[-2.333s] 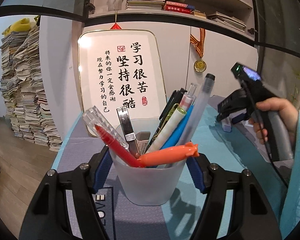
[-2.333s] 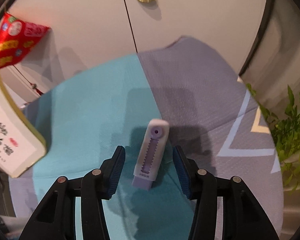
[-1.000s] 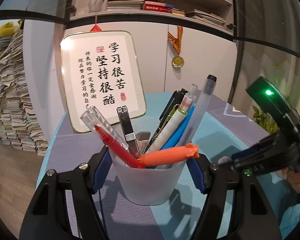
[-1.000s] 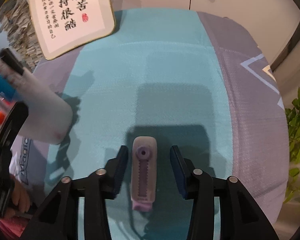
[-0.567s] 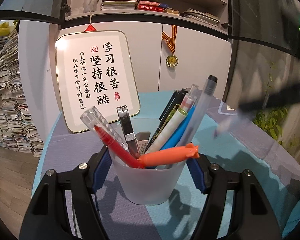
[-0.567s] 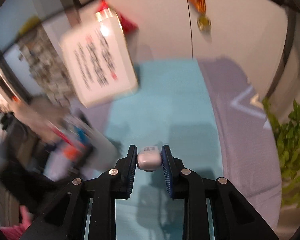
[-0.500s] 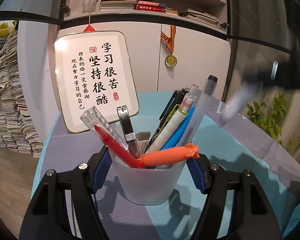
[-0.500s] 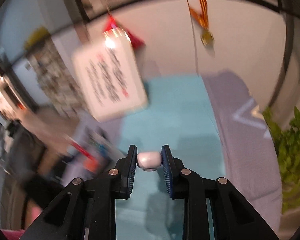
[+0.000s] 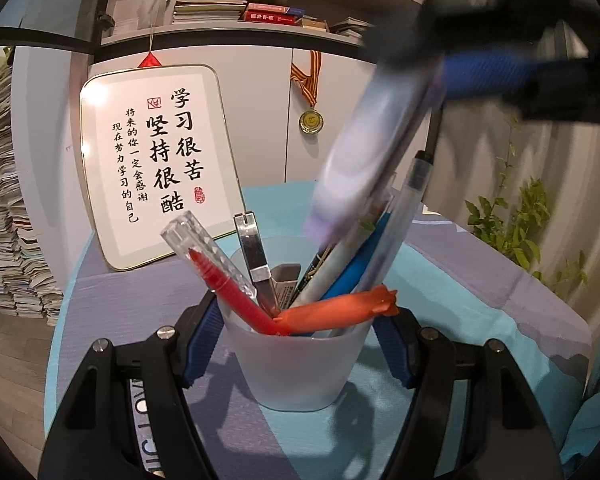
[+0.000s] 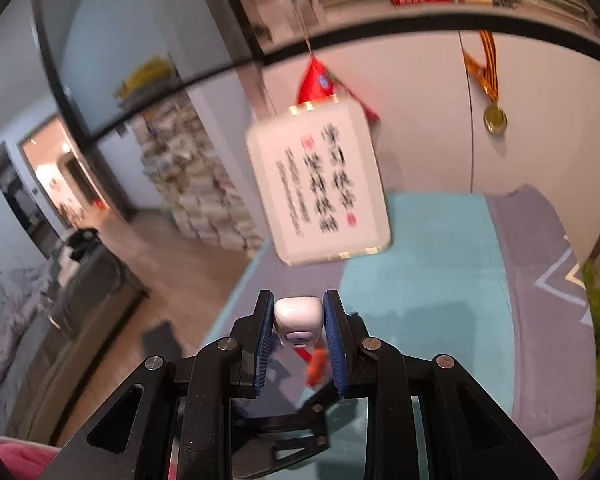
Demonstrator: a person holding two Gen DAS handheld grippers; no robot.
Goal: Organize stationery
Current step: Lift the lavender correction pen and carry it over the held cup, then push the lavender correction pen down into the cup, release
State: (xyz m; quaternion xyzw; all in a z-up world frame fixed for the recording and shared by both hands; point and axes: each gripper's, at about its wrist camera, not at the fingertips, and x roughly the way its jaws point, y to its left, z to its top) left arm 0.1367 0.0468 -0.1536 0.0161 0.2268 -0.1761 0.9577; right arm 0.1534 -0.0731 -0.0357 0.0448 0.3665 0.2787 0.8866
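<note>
A frosted plastic cup (image 9: 300, 364) stands on the teal and grey tablecloth (image 9: 472, 280), and my left gripper (image 9: 298, 326) is shut on its sides. Several pens lean inside it, among them a red marker (image 9: 236, 292), an orange pen (image 9: 336, 312) and a clear grey pen (image 9: 404, 216). My right gripper (image 10: 299, 326) is shut on a white and lilac slide eraser (image 10: 299, 314). In the left wrist view the eraser (image 9: 364, 152) is blurred and hangs tilted just above the cup's pens, with a blue pad of the right gripper's fingers (image 9: 484, 76) at the upper right.
A framed calligraphy board (image 9: 156, 168) leans against the white cabinet behind the cup. A medal (image 9: 311, 120) hangs on the cabinet door. A leafy plant (image 9: 512, 224) grows at the right table edge. Tall paper stacks (image 9: 4, 220) stand on the floor at left.
My right gripper closed on the eraser, lifted it off the cloth and carried it up and over to above the cup. My left gripper kept its hold on the cup.
</note>
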